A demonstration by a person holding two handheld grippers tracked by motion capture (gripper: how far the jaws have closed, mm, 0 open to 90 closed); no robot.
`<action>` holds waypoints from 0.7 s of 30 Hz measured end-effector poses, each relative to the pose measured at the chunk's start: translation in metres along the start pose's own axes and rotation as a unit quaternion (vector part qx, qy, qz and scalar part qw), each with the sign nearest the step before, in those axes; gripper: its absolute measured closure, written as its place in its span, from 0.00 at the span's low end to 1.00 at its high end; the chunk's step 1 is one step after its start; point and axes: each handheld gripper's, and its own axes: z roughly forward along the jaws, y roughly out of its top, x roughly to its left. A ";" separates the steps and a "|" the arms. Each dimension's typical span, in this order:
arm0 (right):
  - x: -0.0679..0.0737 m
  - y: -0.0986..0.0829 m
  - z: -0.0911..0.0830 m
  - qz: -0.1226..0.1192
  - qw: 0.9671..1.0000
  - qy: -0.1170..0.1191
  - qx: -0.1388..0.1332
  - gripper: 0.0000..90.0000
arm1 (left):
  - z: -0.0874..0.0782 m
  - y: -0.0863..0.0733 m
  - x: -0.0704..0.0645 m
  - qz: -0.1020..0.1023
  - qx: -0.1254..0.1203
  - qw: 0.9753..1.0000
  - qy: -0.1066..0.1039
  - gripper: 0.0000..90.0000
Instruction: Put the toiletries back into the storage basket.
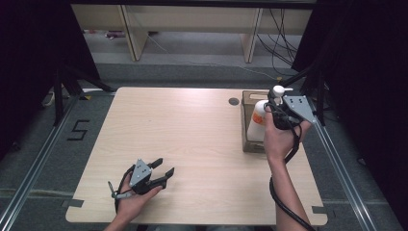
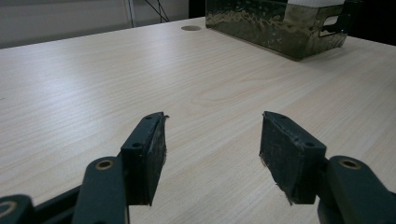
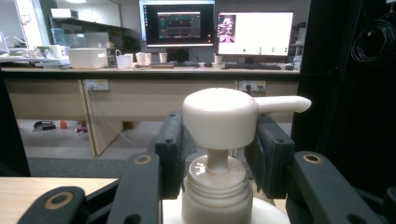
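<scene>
- Here, left tongs (image 1: 165,170) wide apart, holding nothing, low over the table (image 1: 183,139) near its front edge.
- Right tongs (image 3: 215,154) flanking the bottle (image 1: 260,118) neck below the pump, bottle upright in the bin (image 1: 249,144) at the table's right.

The table (image 1: 192,139) lies bare and open from its left edge across to the brown bin (image 1: 249,139) at the right. That bin and the pump bottle (image 1: 260,118) standing in it block the right side; the left gripper (image 1: 161,169) has free room ahead.
</scene>
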 end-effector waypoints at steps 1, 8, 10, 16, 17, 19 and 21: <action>0.000 -0.001 0.000 0.002 1.000 0.002 0.005 0.67 | 0.000 0.000 0.000 0.000 0.000 1.000 0.000 0.44; 0.000 -0.007 -0.001 0.002 1.000 0.000 0.007 0.67 | 0.000 0.000 0.000 0.000 0.000 1.000 0.000 0.44; 0.001 -0.009 -0.001 0.001 1.000 0.002 0.016 0.67 | 0.000 0.000 0.000 0.001 0.001 1.000 0.000 0.44; 0.000 -0.015 -0.001 -0.004 1.000 0.001 0.014 0.67 | 0.000 0.000 0.000 0.000 0.000 1.000 -0.001 0.44; 0.000 -0.016 -0.001 -0.005 1.000 0.001 0.016 0.67 | 0.000 0.000 0.000 0.001 0.001 1.000 -0.001 0.44; 0.001 -0.020 -0.001 -0.001 1.000 0.001 0.020 0.67 | 0.000 0.000 0.000 0.001 0.001 1.000 -0.001 0.44; 0.000 -0.021 -0.001 -0.005 1.000 0.001 0.025 0.67 | 0.000 0.000 0.000 0.001 0.001 1.000 -0.001 0.44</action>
